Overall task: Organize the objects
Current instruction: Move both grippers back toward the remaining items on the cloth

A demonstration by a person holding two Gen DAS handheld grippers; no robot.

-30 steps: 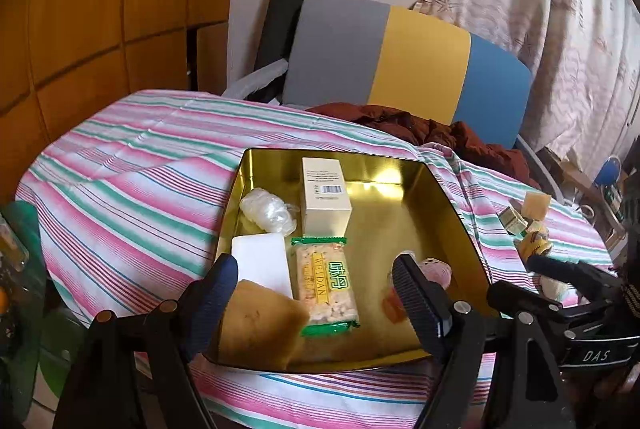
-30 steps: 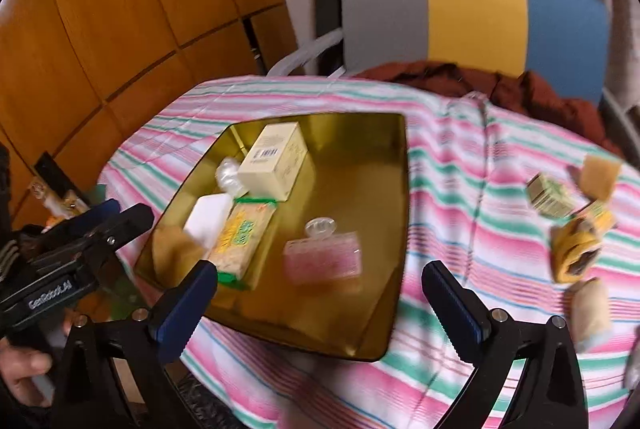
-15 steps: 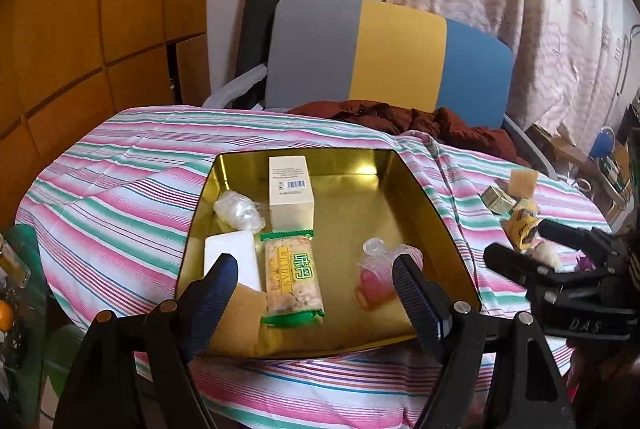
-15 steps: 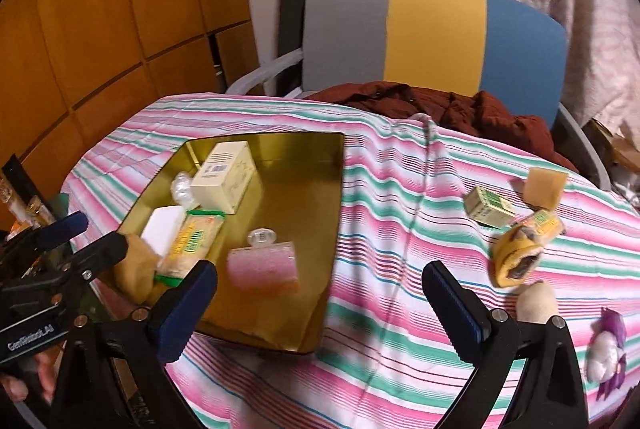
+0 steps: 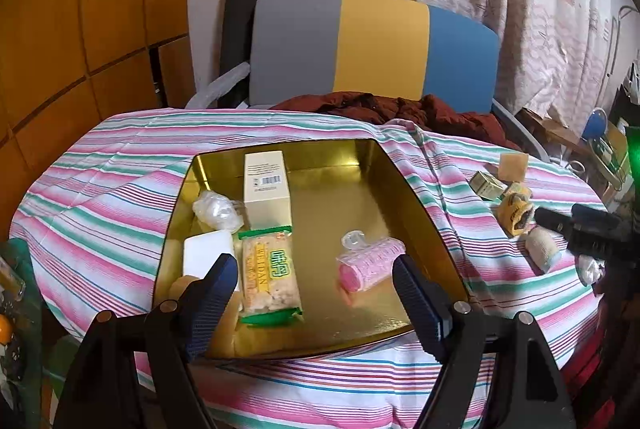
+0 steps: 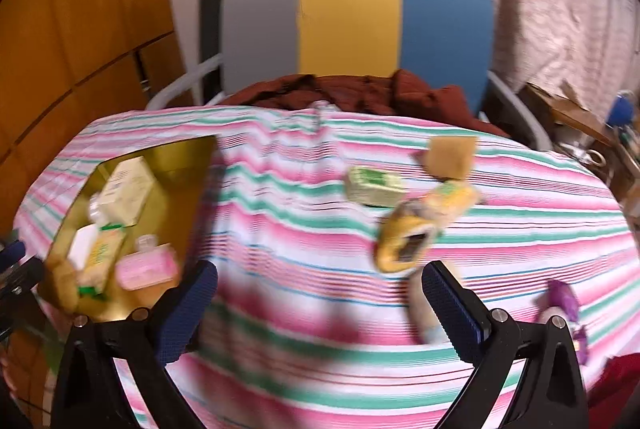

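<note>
A gold tray (image 5: 352, 189) (image 6: 188, 157) rests on the striped tablecloth and holds a cream box (image 5: 266, 189), a clear wrapped item (image 5: 216, 211), a white block (image 5: 206, 257), a snack bar (image 5: 270, 275) and a pink roller (image 5: 370, 263) (image 6: 146, 269). My left gripper (image 5: 314, 295) hangs open over the tray's near edge, empty. On the cloth to the right lie a green box (image 6: 374, 185), a tan cube (image 6: 450, 155), a yellow packet (image 6: 408, 237), a beige roll (image 5: 542, 249) and a purple item (image 6: 562, 299). My right gripper (image 6: 320, 303) is open and empty, near the packet.
A chair (image 5: 372, 49) with grey, yellow and blue panels stands behind the table, with a dark red garment (image 5: 392, 109) on its seat. Wooden panelling (image 5: 80, 29) is at the left, a curtain (image 5: 520, 9) at the right. The right wrist view is motion-blurred.
The right gripper has swung right, from above the tray to over the loose items on the cloth. The left gripper has pulled back and shifted right. The pink roller stays in the tray.
</note>
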